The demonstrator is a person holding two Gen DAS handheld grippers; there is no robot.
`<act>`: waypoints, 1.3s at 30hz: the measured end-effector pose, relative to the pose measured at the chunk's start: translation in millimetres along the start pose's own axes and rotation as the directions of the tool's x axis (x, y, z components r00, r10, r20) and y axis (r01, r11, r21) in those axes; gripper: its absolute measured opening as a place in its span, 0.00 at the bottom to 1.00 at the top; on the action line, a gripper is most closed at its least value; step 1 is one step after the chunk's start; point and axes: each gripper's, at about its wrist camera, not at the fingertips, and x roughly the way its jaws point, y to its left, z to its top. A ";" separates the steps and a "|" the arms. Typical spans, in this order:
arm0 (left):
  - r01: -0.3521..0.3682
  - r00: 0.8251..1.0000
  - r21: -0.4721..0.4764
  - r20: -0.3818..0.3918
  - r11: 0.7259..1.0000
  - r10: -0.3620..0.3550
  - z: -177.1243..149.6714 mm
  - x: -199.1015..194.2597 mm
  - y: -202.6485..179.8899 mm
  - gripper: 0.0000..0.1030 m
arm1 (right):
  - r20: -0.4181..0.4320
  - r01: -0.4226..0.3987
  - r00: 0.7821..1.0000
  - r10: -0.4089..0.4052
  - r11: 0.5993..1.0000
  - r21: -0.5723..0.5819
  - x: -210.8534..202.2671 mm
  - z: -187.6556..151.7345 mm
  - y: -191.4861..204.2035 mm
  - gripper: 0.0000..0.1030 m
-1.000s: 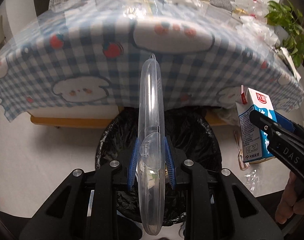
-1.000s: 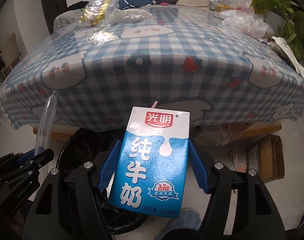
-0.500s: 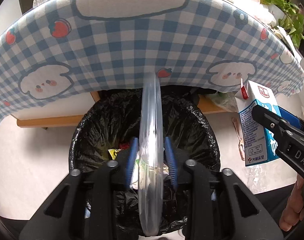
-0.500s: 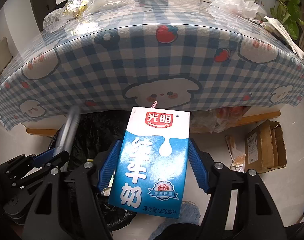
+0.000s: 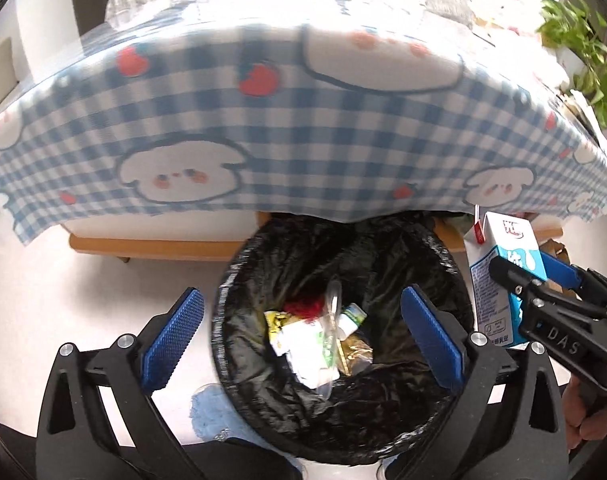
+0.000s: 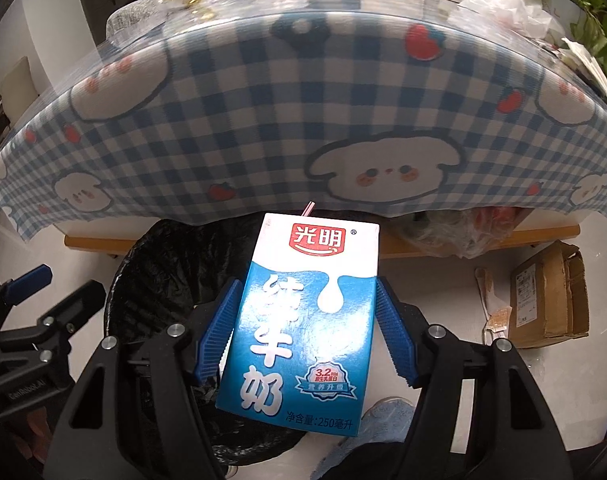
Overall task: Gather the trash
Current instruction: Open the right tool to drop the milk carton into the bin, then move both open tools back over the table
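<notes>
My left gripper [image 5: 303, 338] is open and empty above a black-lined trash bin [image 5: 383, 248]. A clear plastic lid [image 5: 332, 332] lies inside the bin on wrappers and other trash. My right gripper [image 6: 305, 334] is shut on a blue and white milk carton [image 6: 303, 320] with a straw. It holds the carton upright at the bin's [image 6: 159, 280] right rim. The carton [image 5: 499, 280] and the right gripper show at the right of the left wrist view. The left gripper [image 6: 47, 292] shows at the left of the right wrist view.
A table under a blue checked cloth [image 5: 303, 128] overhangs the bin's far side, with bags and wrappers [image 6: 499, 4] on top. A cardboard box [image 6: 547, 296] lies on the floor to the right. A plant [image 5: 583, 48] stands at the far right.
My left gripper has opened and the clear plastic lid has dropped into the bin. The right gripper, still holding the carton, has moved closer to the bin.
</notes>
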 end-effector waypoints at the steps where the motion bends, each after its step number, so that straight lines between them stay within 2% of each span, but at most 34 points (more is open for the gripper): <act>1: -0.005 1.000 -0.005 0.003 1.000 0.005 1.8 -2.1 5.5 0.94 | 0.002 -0.005 1.000 0.005 1.000 -0.012 -0.7 -0.3 6.3 0.62; 11: -0.070 0.997 -0.034 0.026 0.997 0.071 -8.3 -15.4 50.6 0.94 | 0.007 -0.051 0.999 0.052 0.995 -0.084 -2.0 2.1 55.7 0.62; 23: -0.059 0.998 -0.069 0.021 0.996 0.060 -15.2 -20.4 75.5 0.94 | 0.008 -0.055 0.998 0.056 0.991 -0.119 1.0 2.9 82.1 0.63; 24: -0.055 0.998 -0.070 0.019 0.996 0.057 -14.4 -19.9 76.0 0.94 | 0.011 -0.048 0.999 0.050 0.992 -0.119 1.6 3.3 81.9 0.65; 26: -0.055 0.998 -0.069 0.023 0.996 0.057 -12.8 -19.6 76.4 0.94 | 0.017 -0.040 0.999 0.042 0.992 -0.117 1.8 4.3 80.8 0.81; 29: -0.050 0.998 -0.078 0.030 0.996 0.052 -10.2 -19.5 76.9 0.94 | 0.032 -0.020 0.999 0.024 0.993 -0.118 0.6 8.0 78.9 0.89; 31: -0.047 0.998 -0.075 0.030 0.996 0.050 -7.7 -19.7 76.5 0.94 | 0.038 -0.014 0.999 0.018 0.994 -0.107 -0.8 11.4 75.3 0.93; 39: -0.049 0.998 -0.069 0.040 0.996 0.052 5.4 -27.9 72.6 0.94 | 0.064 -0.004 0.998 0.011 0.994 -0.106 -13.3 21.8 69.6 0.93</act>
